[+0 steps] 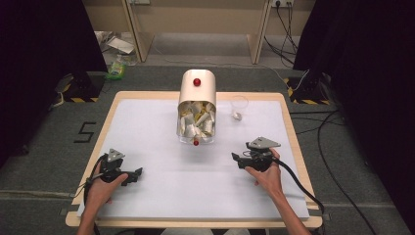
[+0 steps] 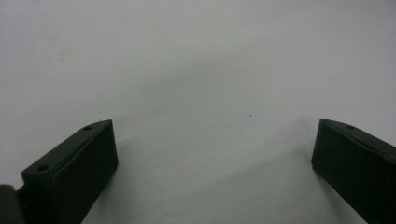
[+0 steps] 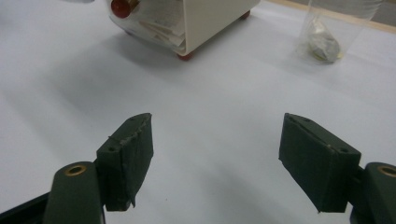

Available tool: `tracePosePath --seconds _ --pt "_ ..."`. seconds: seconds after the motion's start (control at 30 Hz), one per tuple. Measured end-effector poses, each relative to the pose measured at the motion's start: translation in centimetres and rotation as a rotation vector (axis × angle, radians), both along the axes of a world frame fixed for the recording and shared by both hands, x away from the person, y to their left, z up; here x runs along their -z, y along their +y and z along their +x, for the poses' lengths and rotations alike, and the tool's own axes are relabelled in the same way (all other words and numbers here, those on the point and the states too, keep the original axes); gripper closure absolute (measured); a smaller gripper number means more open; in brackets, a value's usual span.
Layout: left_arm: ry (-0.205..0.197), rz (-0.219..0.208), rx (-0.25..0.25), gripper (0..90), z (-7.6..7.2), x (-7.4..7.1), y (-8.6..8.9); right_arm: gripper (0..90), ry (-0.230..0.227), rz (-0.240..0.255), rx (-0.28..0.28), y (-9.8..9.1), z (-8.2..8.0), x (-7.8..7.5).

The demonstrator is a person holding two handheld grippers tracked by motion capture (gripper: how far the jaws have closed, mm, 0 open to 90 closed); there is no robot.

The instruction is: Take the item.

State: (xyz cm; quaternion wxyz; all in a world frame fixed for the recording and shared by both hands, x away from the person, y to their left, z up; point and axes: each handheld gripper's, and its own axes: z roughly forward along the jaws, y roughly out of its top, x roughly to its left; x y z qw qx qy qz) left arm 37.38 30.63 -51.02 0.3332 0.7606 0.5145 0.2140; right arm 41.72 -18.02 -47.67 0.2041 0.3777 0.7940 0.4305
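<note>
A cream box (image 1: 197, 105) with a rounded top and a red knob (image 1: 196, 82) stands at the table's middle. Its clear front shows several white and yellow packets. To its right stands a clear cup (image 1: 239, 107) with a crumpled scrap inside. My left gripper (image 1: 138, 172) rests low at the front left, its jaws wide apart over bare white surface (image 2: 212, 154). At the right, my right gripper (image 1: 235, 159) points toward the box, open with nothing between its pads (image 3: 217, 144). The box (image 3: 210, 16) and the cup (image 3: 327, 32) lie ahead of it.
A white mat (image 1: 161, 196) covers the wooden-rimmed table (image 1: 288, 122). Cables (image 1: 337, 161) trail over the floor at the right. Black curtains hang at both sides, and a wooden frame (image 1: 142, 44) stands behind the table.
</note>
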Motion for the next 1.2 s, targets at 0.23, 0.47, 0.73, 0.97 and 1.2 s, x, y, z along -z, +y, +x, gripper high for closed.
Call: tracePosePath --seconds 0.23,0.47,0.73,0.97,1.2 --pt "0.0 0.0 0.0 0.0 0.0 0.0 0.0 27.0 0.029 -0.001 0.011 -0.2 -0.5 0.6" --pt "0.0 0.0 0.0 0.0 0.0 0.0 0.0 26.8 0.041 -0.007 0.024 -0.7 -1.2 0.8" --pt "0.0 0.0 0.0 0.0 0.0 0.0 0.0 25.4 0.054 -0.051 0.005 -0.4 -2.2 1.2" --pt "0.0 0.001 0.0 0.0 0.0 0.0 0.0 25.1 0.083 -0.043 0.009 -1.0 -2.6 1.6" --pt "0.0 0.0 0.0 0.0 0.0 0.0 0.0 22.4 0.107 -0.081 -0.009 -1.1 -2.9 2.1"
